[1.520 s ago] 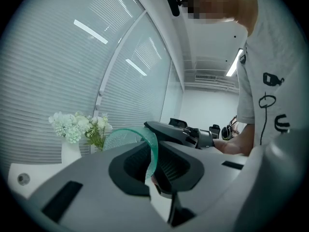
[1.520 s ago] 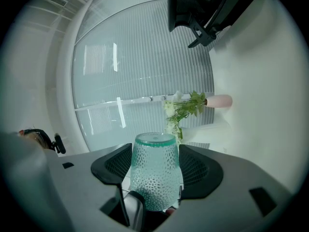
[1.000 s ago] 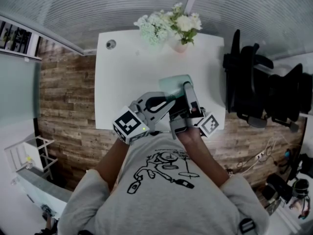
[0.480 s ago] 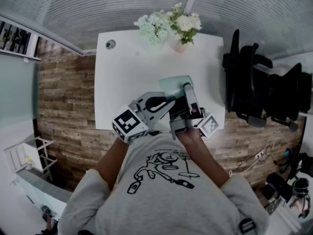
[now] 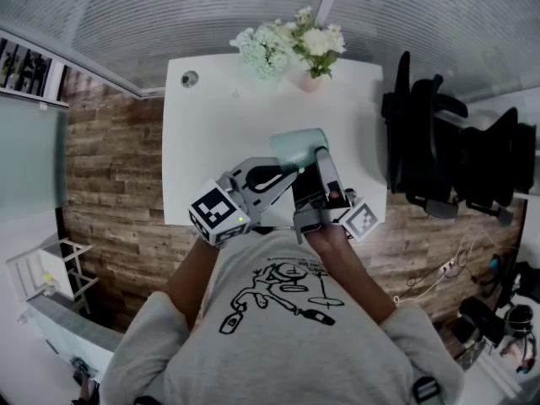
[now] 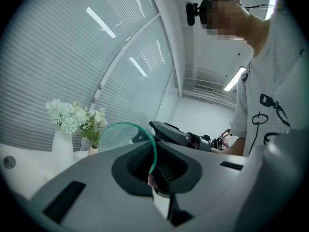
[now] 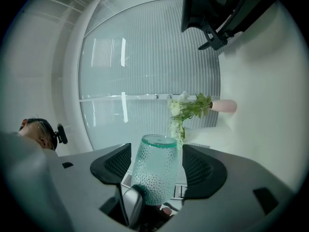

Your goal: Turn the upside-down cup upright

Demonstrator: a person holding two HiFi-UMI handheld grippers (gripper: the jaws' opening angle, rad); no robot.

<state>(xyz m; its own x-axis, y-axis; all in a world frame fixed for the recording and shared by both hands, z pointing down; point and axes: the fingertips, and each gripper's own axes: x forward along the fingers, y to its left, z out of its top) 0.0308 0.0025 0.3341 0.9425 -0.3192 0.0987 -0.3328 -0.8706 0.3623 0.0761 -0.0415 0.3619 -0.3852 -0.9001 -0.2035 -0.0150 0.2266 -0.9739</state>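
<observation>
Near the front edge of the white bench (image 5: 211,125), just ahead of the person's chest, the pale green dimpled glass cup (image 5: 295,146) sits between the two tools.

Left tongs (image 5: 291,173): these reach in from the person's left. In the left gripper view they are closed down to a narrow slit on the cup's thin wall. The green rim passes edge-on between the dark ribbed pads (image 6: 166,167), and the rest of the cup (image 6: 120,138) stands out to the left of them.

Right tongs (image 5: 314,154): these come in from the near side and stand wide apart. In the right gripper view the cup (image 7: 155,170) lies lengthwise in the gap between the two pads (image 7: 205,170). Its wider end is toward the camera and its narrower end points away. A sliver of background shows between the cup and the right-hand pad. On the other side the gap is too slim to judge, and no pressing contact is seen. A grey fingertip of the left tongs shows at the cup's near end.

Cup attitude: it looks tipped onto its side rather than standing, and whether it touches the bench cannot be told.

Background: a pink vase (image 5: 309,81) of white flowers (image 5: 291,42) stands at the far edge of the bench, well apart from the cup.
</observation>
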